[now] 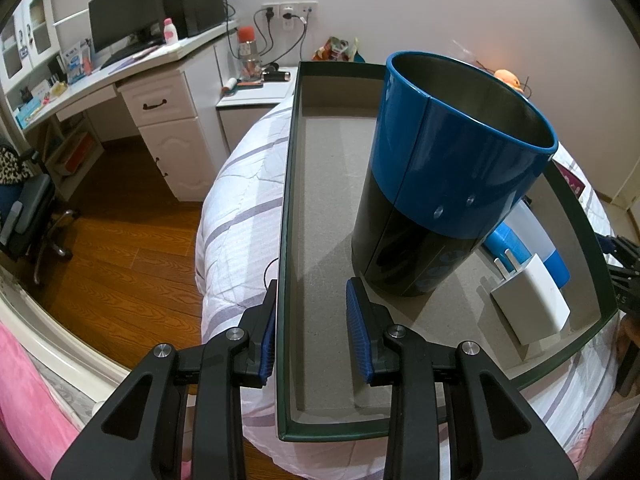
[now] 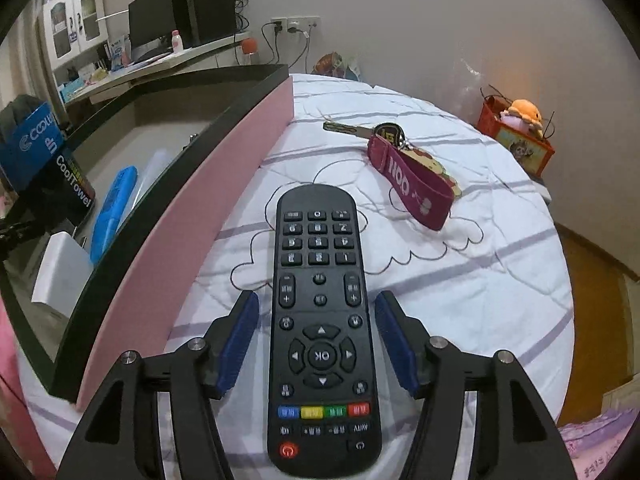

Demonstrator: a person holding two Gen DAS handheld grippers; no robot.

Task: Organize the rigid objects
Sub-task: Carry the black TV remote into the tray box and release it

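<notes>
R tool (image 2: 317, 344) open, remote (image 2: 322, 332) lying btwn pads, untouched, on bed (image 2: 460, 280).

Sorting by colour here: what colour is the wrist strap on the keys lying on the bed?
Magenta with white lettering; the strap shows best in the right wrist view.

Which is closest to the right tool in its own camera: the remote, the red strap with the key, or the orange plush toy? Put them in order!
1. Remote: lying on the bed between the right tool's open fingers.
2. Red strap with key: farther up the bed, slightly right.
3. Orange plush toy: past the bed's edge, far right.
</notes>
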